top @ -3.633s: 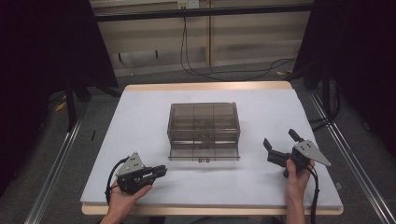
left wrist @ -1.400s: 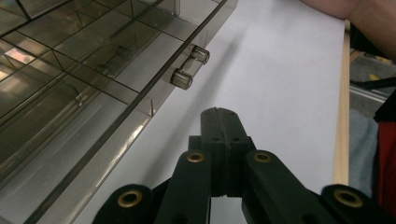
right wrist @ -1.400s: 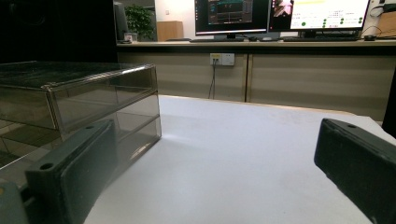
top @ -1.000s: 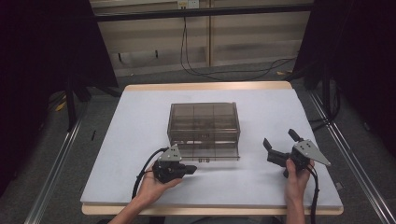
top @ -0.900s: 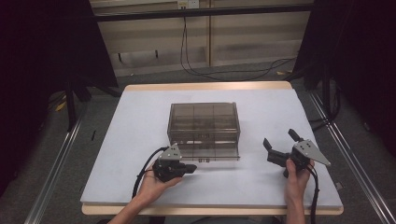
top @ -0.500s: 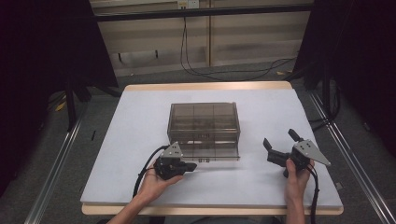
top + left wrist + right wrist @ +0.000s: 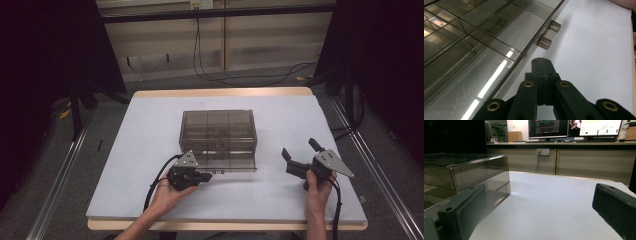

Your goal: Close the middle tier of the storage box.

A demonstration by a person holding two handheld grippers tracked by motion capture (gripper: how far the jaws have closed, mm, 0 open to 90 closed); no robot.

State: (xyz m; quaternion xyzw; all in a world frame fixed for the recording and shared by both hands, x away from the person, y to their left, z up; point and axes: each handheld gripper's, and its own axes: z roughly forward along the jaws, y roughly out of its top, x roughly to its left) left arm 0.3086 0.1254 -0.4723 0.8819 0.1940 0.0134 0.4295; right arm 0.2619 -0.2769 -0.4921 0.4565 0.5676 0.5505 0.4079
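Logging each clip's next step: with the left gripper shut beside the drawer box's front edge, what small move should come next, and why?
Probably nudge the left gripper forward to the small handle tab and hook it. Its jaws are shut, the tip sits just short of the tab on the clear drawer box, and the right gripper waits open, apart from the box.

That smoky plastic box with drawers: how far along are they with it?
Barely begun. The bottom drawer of the box already sticks out a little at the front. In hand: the left gripper, jaws shut, sits by the drawer's small handle, gripping nothing. The right gripper waits open to one side. Opening it fully seems left.
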